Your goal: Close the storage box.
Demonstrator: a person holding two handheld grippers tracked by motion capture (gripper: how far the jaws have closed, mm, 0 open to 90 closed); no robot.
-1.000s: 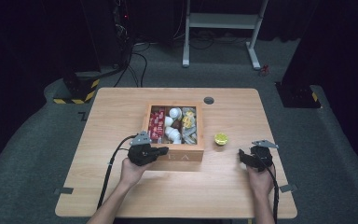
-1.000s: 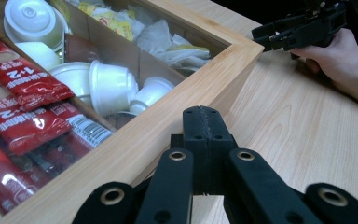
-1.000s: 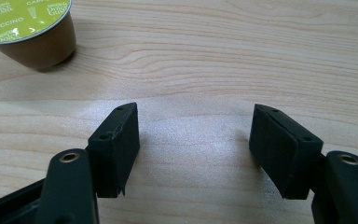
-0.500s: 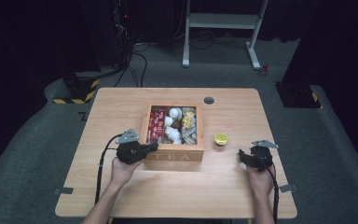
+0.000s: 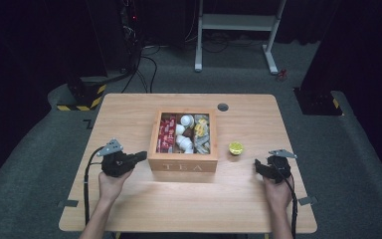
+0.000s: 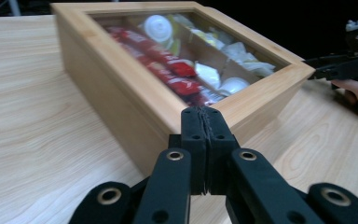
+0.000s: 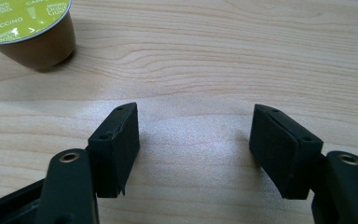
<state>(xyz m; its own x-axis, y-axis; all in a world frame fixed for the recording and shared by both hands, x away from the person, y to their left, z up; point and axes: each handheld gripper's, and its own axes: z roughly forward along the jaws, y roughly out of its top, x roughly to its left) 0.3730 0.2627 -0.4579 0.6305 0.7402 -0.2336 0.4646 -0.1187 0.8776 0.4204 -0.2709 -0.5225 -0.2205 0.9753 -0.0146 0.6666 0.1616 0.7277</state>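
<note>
In the high view we hold the left gripper (image 5: pixel 140 157) at lower left of centre, its tips just beside the left end of the tea box (image 5: pixel 183 162), near the front corner. Its jaws are pressed together with nothing between them; in the left gripper view (image 6: pixel 207 122) the pads meet right in front of the box's (image 6: pixel 121 88) near corner, and whether they touch the wood we cannot tell. The box sits at the middle of the table (image 5: pixel 129 209), holding red packets (image 5: pixel 166 133) on its left side and white capsules (image 5: pixel 185 121) in the middle. Our right gripper (image 5: pixel 257 165) rests at lower right, jaws spread wide and empty over bare wood (image 7: pixel 193 140). A green-lidded pod (image 5: pixel 236 148) stands between the box and that gripper; in the right gripper view it (image 7: pixel 28 28) is at upper left.
</note>
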